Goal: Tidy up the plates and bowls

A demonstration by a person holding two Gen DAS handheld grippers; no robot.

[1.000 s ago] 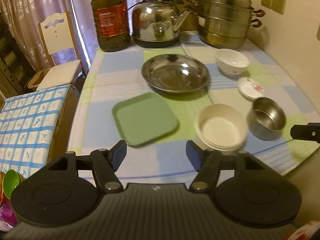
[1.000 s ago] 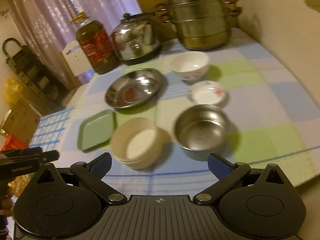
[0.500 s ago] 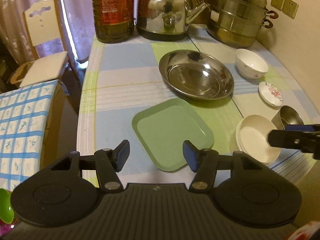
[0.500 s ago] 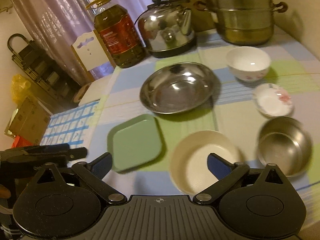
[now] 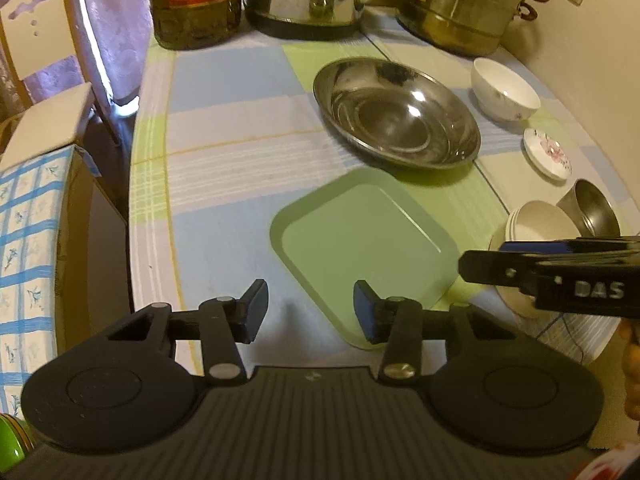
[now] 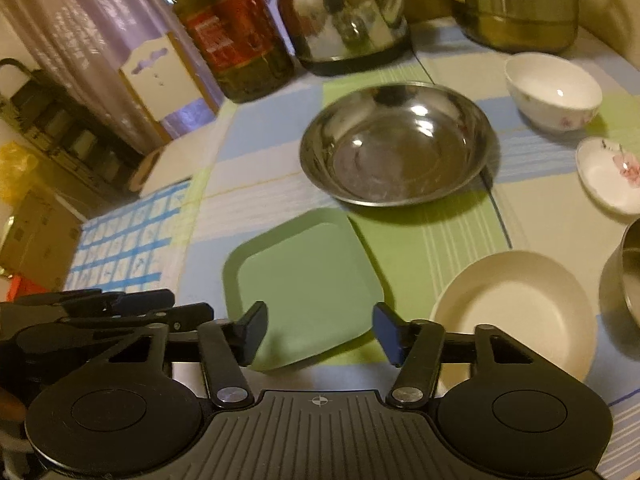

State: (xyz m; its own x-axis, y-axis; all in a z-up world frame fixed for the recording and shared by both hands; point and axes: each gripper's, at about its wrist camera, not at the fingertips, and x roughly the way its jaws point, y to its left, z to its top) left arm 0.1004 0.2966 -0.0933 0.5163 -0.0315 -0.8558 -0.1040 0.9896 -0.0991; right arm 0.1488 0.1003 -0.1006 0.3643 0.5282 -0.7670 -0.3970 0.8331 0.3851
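Observation:
A square green plate lies near the table's front edge. Behind it sits a wide steel basin. To the right are stacked cream bowls, a steel bowl, a white floral saucer and a white bowl. My left gripper is open and empty, just before the green plate's near left edge. My right gripper is open and empty over the plate's near edge; it also shows in the left wrist view.
An oil bottle, a steel kettle and a stacked steamer pot stand along the back of the table. A white chair and a blue-checked surface lie off the table's left edge. A wall is at right.
Both grippers have moved left and closer to the table, toward the green plate. The right gripper shifted from facing the cream and steel bowls to facing the green plate. Both stay open.

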